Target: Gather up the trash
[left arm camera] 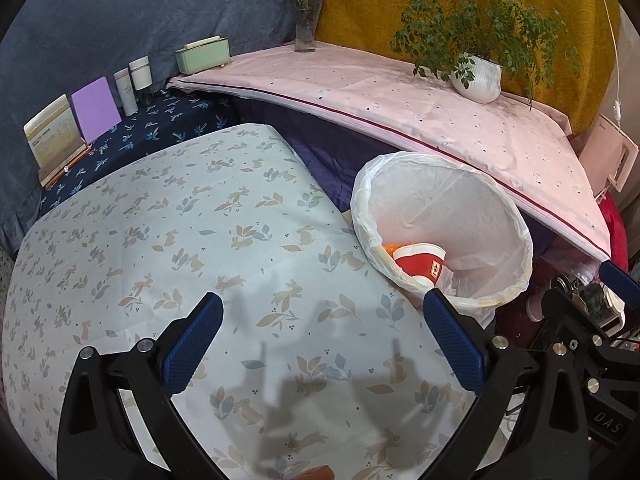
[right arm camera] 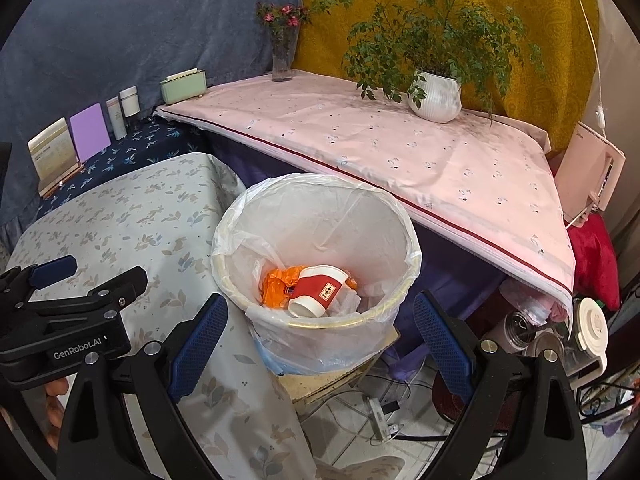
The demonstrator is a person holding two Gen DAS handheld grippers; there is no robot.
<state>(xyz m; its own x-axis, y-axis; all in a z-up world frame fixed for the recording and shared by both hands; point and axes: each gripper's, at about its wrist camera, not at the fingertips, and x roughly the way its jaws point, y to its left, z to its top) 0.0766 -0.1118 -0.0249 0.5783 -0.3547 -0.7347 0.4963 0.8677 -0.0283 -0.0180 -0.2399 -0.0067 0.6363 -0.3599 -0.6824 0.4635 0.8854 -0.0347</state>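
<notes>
Inside the lined bin, a red paper cup lies on its side, long axis left-near to right-far, open mouth facing near-left, against orange wrapping. Both the right gripper and left gripper gape wide, empty.

Both grippers: black plastic frames w/ silver screws, blue textured pads; "GenRobot.AI" lettering lower left, right-wrist view.
</notes>
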